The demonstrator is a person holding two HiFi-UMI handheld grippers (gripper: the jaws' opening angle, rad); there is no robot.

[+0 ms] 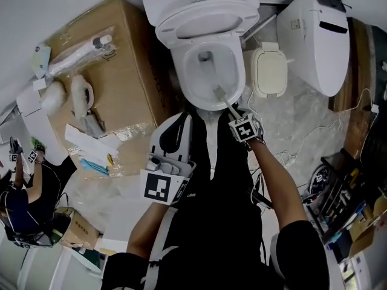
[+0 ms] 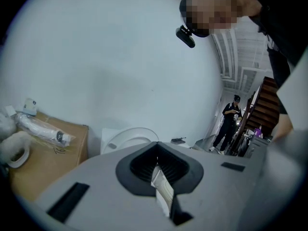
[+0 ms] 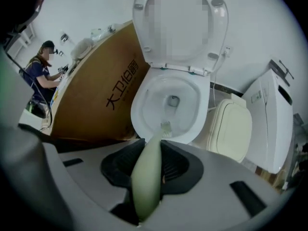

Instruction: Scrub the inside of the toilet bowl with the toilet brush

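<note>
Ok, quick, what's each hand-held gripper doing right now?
Left hand-held gripper: closed, holding nothing I can identify.
Right hand-held gripper: closed on the toilet brush.

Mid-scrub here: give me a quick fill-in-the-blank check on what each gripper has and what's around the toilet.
The right gripper is shut on the toilet brush by its pale green ___. The brush head sits inside the ___ of the toilet. The brown box beside the toilet is made of ___. The left gripper, held away from the toilet, is shut on a thin ___ strip.
Missing words: handle; bowl; cardboard; white.
</note>
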